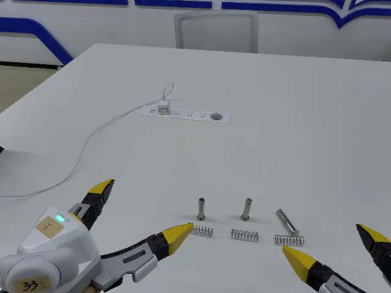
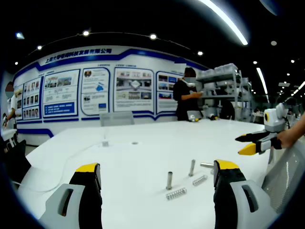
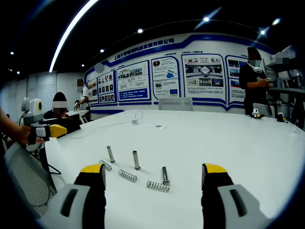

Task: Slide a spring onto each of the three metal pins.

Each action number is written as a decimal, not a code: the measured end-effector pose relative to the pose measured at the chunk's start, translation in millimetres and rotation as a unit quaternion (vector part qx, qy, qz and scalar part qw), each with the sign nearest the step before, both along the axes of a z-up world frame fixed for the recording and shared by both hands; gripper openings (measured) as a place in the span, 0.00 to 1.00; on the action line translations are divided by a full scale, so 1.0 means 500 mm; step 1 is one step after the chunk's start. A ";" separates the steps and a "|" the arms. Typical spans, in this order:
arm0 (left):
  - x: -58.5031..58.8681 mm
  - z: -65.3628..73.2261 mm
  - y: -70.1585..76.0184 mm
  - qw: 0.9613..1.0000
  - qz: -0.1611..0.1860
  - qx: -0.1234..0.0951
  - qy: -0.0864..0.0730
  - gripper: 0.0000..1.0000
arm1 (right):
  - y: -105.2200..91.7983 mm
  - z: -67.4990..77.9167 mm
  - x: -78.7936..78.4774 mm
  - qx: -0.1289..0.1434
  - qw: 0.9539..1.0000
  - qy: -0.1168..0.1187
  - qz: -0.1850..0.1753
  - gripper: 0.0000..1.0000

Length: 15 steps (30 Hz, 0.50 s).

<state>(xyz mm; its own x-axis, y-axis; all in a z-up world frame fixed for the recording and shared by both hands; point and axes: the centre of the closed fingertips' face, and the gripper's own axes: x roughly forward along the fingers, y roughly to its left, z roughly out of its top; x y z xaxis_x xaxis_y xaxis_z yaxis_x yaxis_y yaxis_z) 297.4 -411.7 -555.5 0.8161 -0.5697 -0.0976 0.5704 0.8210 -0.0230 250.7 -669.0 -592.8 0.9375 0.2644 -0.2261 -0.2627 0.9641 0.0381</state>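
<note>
White table | springs lie between left gripper and right gripper | both fingers apart, empty

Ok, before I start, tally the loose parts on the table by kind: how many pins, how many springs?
Metal pins: 3
Springs: 3, all lying loose on the table, none on a pin
Total: 6

White table: three pins, three springs, power strip, white cable.
</note>
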 end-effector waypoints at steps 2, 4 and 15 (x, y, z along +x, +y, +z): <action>0.000 -0.003 0.000 1.000 -0.001 0.002 0.002 1.00 | 0.002 -0.001 0.000 -0.002 1.000 0.002 0.002 0.84; -0.001 -0.003 0.000 1.000 0.000 0.003 0.002 1.00 | 0.004 -0.003 -0.001 -0.003 1.000 0.003 0.005 0.84; -0.001 -0.009 0.000 1.000 -0.001 0.007 0.008 1.00 | 0.004 -0.007 -0.001 -0.003 1.000 0.008 0.005 0.84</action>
<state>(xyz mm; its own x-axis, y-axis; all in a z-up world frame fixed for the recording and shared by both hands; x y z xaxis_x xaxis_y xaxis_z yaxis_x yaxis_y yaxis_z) 296.8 -411.6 -560.0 0.8136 -0.5690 -0.1195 0.5709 0.8208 -0.0209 250.4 -667.1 -596.1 0.9313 0.2720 -0.2422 -0.2714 0.9618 0.0362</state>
